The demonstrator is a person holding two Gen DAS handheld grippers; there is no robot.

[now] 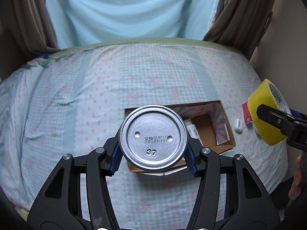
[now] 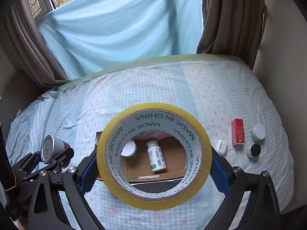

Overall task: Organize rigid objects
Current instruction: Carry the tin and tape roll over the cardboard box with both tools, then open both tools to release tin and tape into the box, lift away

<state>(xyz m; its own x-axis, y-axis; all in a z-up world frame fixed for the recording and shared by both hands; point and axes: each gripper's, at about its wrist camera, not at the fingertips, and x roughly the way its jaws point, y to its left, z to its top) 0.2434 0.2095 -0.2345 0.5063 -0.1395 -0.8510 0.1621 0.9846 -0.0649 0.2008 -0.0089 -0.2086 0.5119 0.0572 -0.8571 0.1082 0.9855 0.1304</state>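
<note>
A metal can, its stamped base toward the camera, was clamped between the blue pads of the left gripper and held above the near end of an open cardboard box on the bed — apparently the collecting point for the loose items. The right gripper was closed on a roll of yellow tape, carried upright just short of the same box, likely next in line. Inside lay a white pill bottle and a white-lidded tub. Still out on the checked bedspread, to the box's right — a red carton, a white earbud case and two small jars.
</note>
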